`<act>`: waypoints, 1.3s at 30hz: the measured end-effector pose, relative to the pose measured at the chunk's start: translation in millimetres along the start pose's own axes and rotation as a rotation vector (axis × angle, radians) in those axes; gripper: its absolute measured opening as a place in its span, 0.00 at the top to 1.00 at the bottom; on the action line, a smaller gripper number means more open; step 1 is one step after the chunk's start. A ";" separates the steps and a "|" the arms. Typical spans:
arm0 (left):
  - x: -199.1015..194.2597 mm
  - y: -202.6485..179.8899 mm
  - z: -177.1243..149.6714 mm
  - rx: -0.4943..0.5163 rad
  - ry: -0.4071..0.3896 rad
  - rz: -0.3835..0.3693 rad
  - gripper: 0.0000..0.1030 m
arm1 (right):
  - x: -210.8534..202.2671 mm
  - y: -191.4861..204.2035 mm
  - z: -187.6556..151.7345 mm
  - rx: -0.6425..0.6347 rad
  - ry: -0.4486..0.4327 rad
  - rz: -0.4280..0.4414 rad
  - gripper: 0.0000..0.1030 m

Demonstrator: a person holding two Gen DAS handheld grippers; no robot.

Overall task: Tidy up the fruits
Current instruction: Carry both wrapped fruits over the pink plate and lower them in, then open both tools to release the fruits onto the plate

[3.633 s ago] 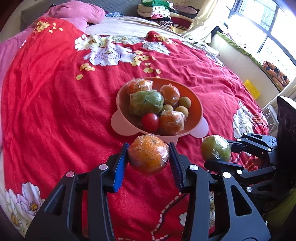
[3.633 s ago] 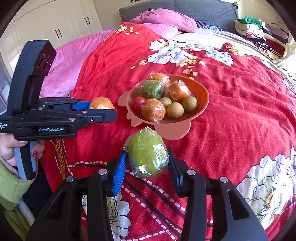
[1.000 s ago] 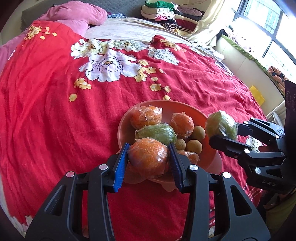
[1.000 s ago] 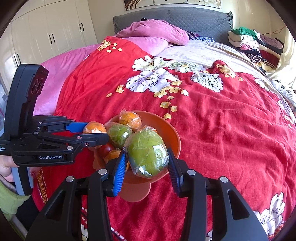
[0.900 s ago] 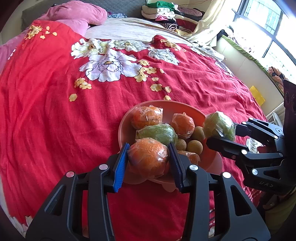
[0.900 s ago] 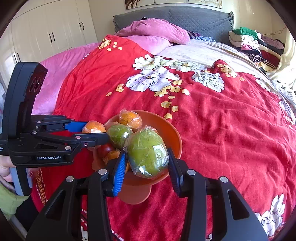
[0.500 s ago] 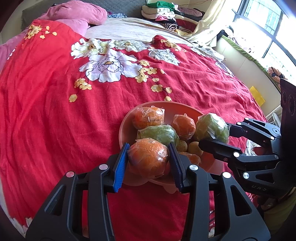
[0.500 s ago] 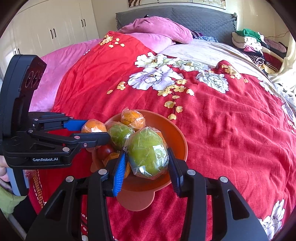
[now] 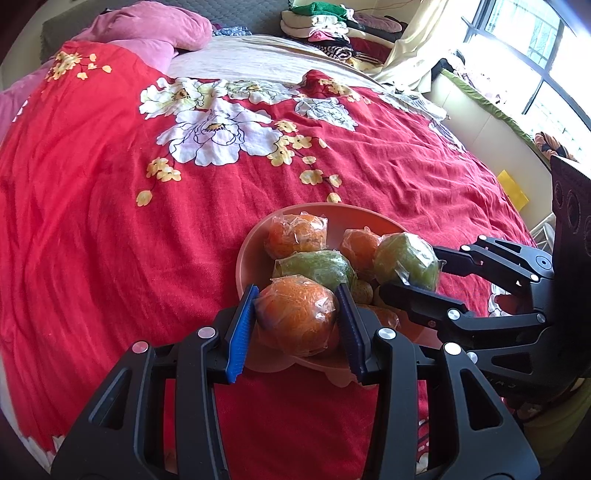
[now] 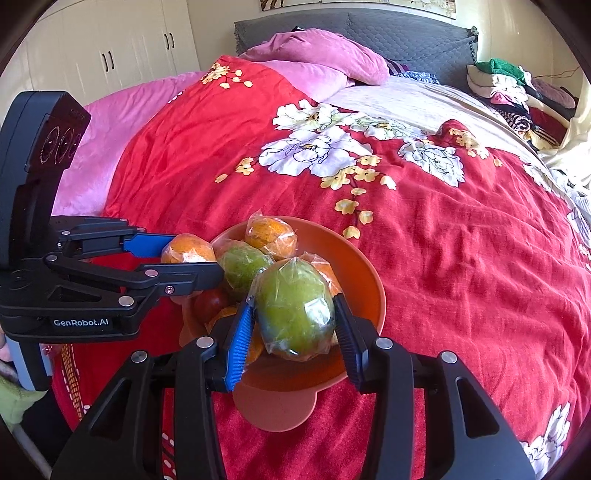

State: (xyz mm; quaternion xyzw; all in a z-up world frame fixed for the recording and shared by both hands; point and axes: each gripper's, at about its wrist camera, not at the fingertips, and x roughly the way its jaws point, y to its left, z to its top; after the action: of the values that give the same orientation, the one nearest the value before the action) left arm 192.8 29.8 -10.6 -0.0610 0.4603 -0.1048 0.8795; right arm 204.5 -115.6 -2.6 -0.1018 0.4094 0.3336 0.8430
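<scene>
Placing step: left gripper (image 9: 297,321) clamped on wrapped orange (image 9: 295,319), right gripper (image 10: 293,319) on wrapped green fruit (image 10: 293,314), over bowl (image 10: 365,280); next lower, release.

the round orange plastic bowl (image 9: 246,258) sits on the bed's red floral blanket (image 9: 110,206), plastic-wrapped oranges (image 9: 297,235) and a wrapped green fruit (image 9: 314,264) piled in it. pink pillow (image 10: 325,55) way behind at the headboard, folded clothes stack (image 9: 325,18) off to its right
</scene>
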 end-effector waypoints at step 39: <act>-11.4 -5.0 4.2 -0.003 -0.036 0.002 0.58 | -33.7 -4.6 -11.3 0.064 -0.044 -0.011 0.25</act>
State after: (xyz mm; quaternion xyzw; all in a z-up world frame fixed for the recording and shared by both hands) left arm 189.3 27.8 1.9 -0.0640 0.4448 -0.1021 0.8875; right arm 185.5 -140.3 15.3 -0.0696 0.4009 0.3179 0.8564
